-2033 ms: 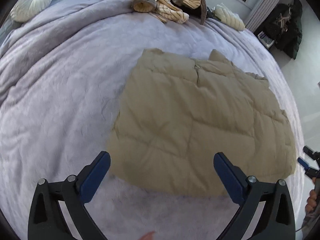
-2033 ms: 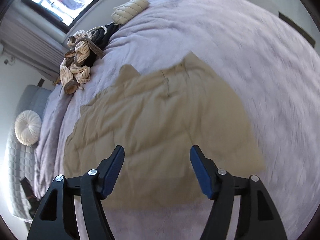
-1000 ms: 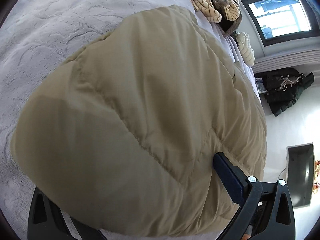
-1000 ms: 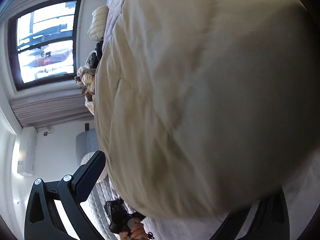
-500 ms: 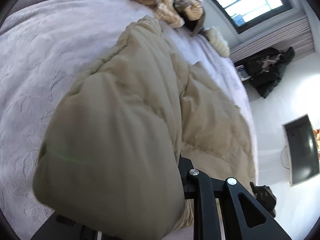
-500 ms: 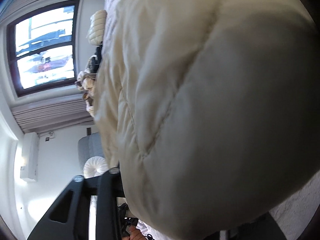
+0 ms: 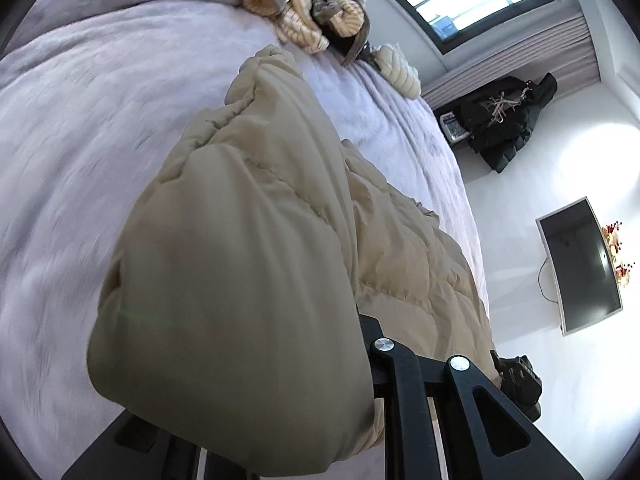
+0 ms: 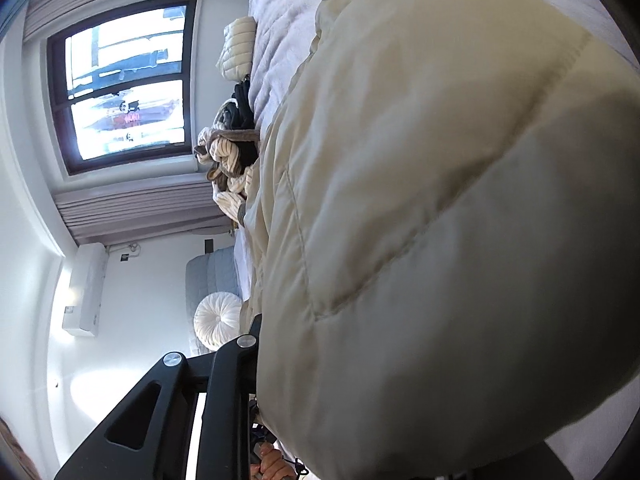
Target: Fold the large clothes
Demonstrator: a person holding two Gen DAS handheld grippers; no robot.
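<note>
Lifted since 2 s ago: beige puffer jacket (image 7: 240, 280) was flat on the bed w/ both tongs spread wide above its near hem; now that hem is up off the cover and bunched in front of both lenses.

L gripper (image 7: 352, 432) clenched on jacket hem, padding bulging over the jaws. R gripper (image 8: 260, 400) likewise clamped on the jacket (image 8: 420, 240), one finger hidden behind fabric. Far part of the garment looks to rest on the grey bedcover (image 7: 80, 120), roughly mid-bed, collar end toward the window.

Step in hand, by my read: carry near hem over toward collar for a crosswise fold.
- Keep both grips level and apart so hem stays taut, no sag in the middle.
- Thick fill will spring back; lay down, press before letting go.
- Line hem w/ far edge, not past it.

Room: open cover to L of jacket. Striped clothes pile (image 7: 308, 12) sits beyond collar end, apart from it; don't overshoot. R bed edge near jacket's side, so avoid drift that way.
</note>
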